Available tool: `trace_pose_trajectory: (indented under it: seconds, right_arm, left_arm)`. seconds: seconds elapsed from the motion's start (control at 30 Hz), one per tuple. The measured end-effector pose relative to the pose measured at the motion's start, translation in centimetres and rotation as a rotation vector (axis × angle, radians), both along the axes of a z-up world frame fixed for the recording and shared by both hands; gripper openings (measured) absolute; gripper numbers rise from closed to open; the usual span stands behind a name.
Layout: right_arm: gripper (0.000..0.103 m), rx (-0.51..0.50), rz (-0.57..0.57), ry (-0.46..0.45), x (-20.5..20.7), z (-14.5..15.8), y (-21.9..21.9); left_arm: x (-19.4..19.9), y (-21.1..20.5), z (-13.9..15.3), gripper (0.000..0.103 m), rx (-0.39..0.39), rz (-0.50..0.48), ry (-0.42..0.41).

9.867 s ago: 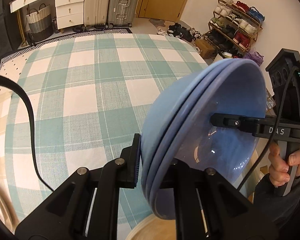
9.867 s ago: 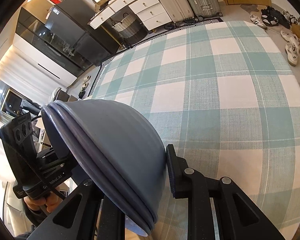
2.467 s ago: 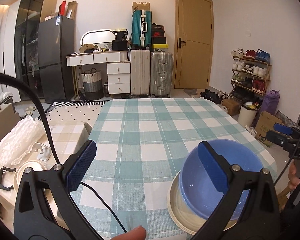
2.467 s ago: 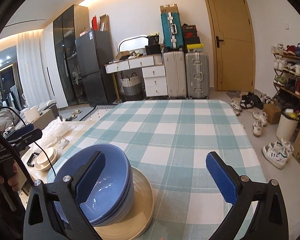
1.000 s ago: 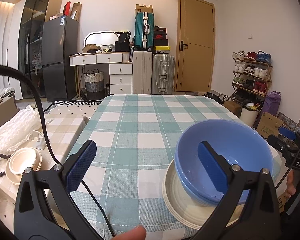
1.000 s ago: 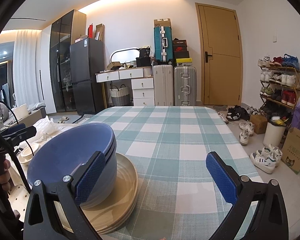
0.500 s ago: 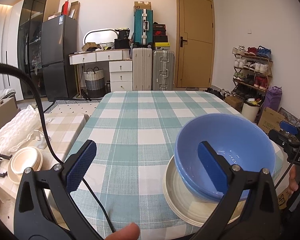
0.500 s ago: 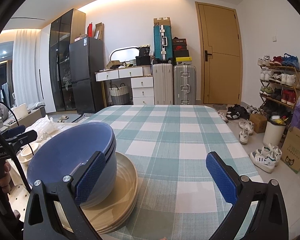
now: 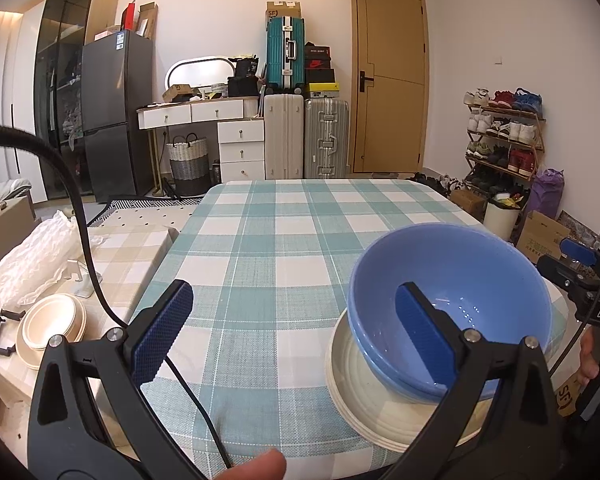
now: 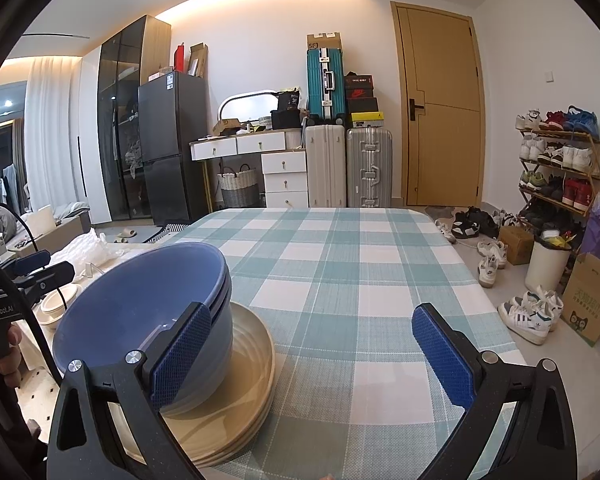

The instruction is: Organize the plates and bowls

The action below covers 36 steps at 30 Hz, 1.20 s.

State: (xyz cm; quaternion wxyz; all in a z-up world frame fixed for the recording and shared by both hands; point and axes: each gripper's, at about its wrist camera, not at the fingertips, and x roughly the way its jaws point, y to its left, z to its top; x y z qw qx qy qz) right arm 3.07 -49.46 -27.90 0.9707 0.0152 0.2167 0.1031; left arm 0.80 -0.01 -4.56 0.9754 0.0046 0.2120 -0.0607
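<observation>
A stack of blue bowls (image 9: pixel 460 292) sits upright on a stack of cream plates (image 9: pixel 364 396) at the near edge of the checked table (image 9: pixel 284 248). The same bowls (image 10: pixel 140 312) and plates (image 10: pixel 240 412) show at lower left in the right wrist view. My left gripper (image 9: pixel 296 332) is open and empty, its right finger in front of the bowls. My right gripper (image 10: pixel 316 352) is open and empty, its left finger in front of the bowls. Neither touches the stack.
A low side table (image 9: pixel 28 312) at the left holds cream bowls (image 9: pixel 54 324) and a white bag (image 9: pixel 32 256). Suitcases (image 9: pixel 300 148), drawers and a fridge stand beyond the table. A shoe rack (image 10: pixel 560 164), a bin and boxes stand at the right.
Both grippers, earlier shut on the tilted blue bowls, have let go and drawn back. The bowls now rest on the plates. In the last second the views shifted only slightly.
</observation>
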Motion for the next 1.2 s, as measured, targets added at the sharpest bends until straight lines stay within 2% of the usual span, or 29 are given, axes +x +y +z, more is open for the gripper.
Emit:
trace_pose_trajectory:
  seconds: [1.0, 1.2]
  right_arm:
    - [0.102, 0.001, -0.001, 0.012, 0.0, -0.3, -0.1]
    - [0.102, 0.001, -0.001, 0.012, 0.0, -0.3, -0.1]
  left_arm:
    - [0.1, -0.1, -0.1, 0.101, 0.0, -0.001, 0.004]
    - [-0.1, 0.3, -1.1, 0.101, -0.01, -0.004, 0.022]
